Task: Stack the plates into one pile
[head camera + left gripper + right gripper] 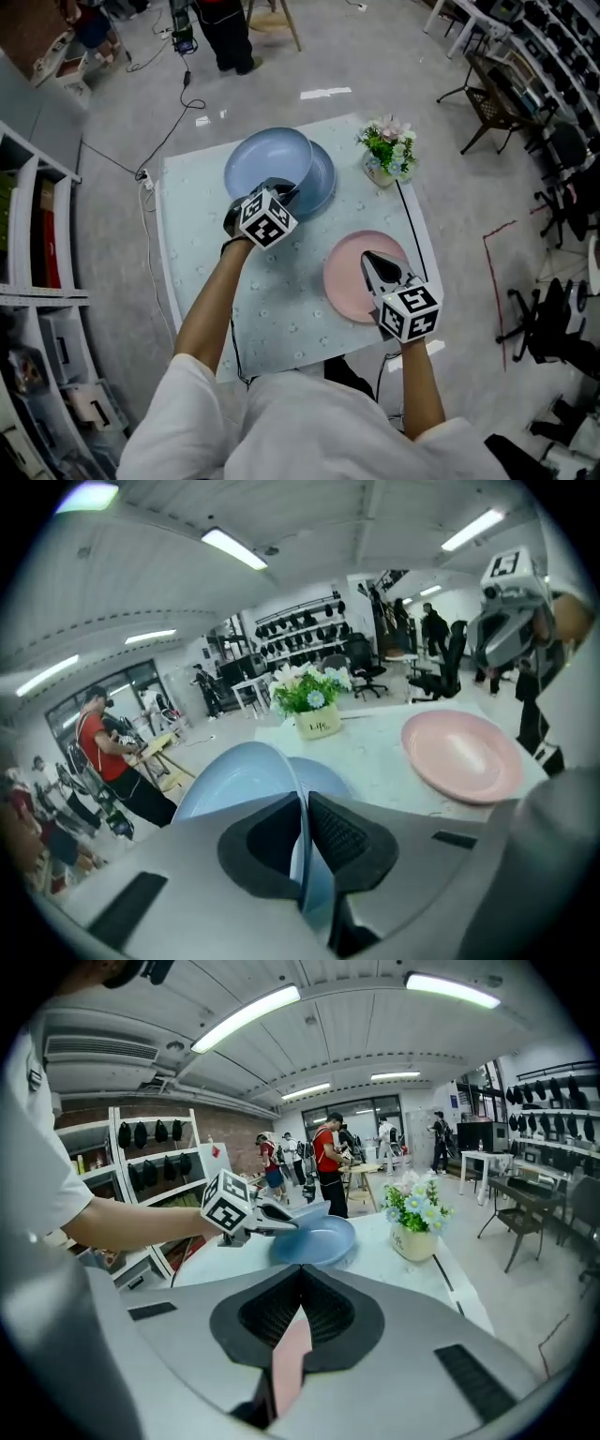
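On the cloth-covered table, toward its far side, a pale blue plate hangs tilted over a second blue plate that lies flat; whether the two touch I can't tell. The left gripper pinches the tilted plate's near rim between its pads. Closer to the person, well apart from the blue pair, is a pink plate, and the right gripper is clamped tight on its rim. A small pot of flowers sits near the far right corner.
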